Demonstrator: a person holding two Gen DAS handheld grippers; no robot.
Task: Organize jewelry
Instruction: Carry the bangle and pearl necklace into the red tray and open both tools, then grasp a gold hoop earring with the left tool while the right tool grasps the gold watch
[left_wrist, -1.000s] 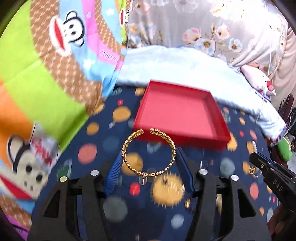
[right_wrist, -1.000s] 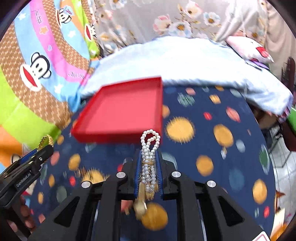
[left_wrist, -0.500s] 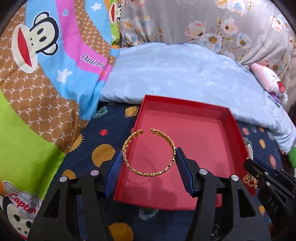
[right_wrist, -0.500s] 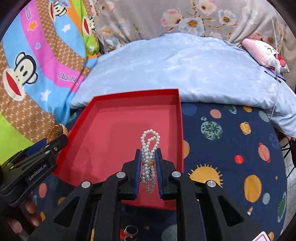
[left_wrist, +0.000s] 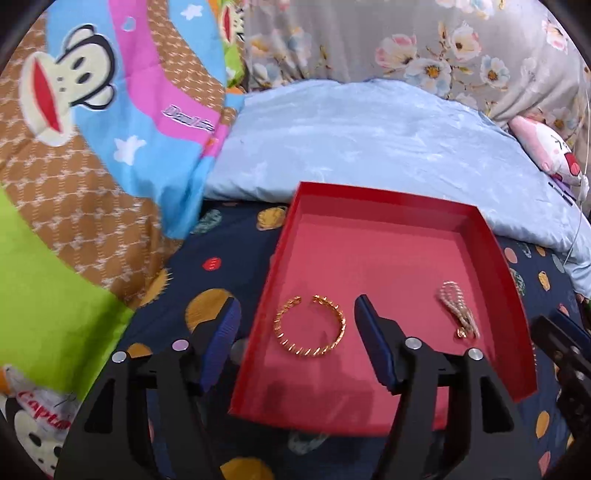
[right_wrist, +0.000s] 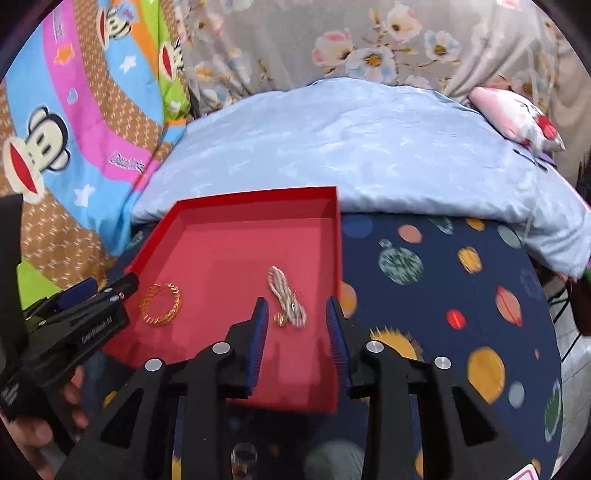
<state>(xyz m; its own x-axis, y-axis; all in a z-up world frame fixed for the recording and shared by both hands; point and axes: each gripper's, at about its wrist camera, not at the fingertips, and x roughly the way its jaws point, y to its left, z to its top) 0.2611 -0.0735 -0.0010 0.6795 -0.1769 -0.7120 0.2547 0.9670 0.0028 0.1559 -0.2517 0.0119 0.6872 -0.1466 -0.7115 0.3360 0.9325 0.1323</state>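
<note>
A shallow red box (left_wrist: 388, 206) (right_wrist: 332, 240) lies on a navy planet-print cloth. A gold open bangle (left_wrist: 309, 325) (right_wrist: 161, 304) lies on the box floor at its near left. A pearl strand with a gold clasp (left_wrist: 457, 311) (right_wrist: 287, 296) lies at its near right. My left gripper (left_wrist: 297, 336) is open and empty, its jaws either side of the bangle and above it. My right gripper (right_wrist: 297, 328) is open and empty, just above the pearl strand. Each gripper shows at the edge of the other's view, the right one (left_wrist: 565, 343) and the left one (right_wrist: 92, 295).
A pale blue quilt (left_wrist: 369, 140) (right_wrist: 351, 147) rises behind the box. A bright cartoon-monkey blanket (left_wrist: 74, 129) (right_wrist: 55, 129) covers the left. A pink plush toy (left_wrist: 546, 155) (right_wrist: 517, 118) lies at the far right. A small ring (right_wrist: 243, 454) lies on the cloth under my right gripper.
Both grippers have opened. The bangle dropped from the left one and the pearl strand from the right one; both now lie in the red box.
</note>
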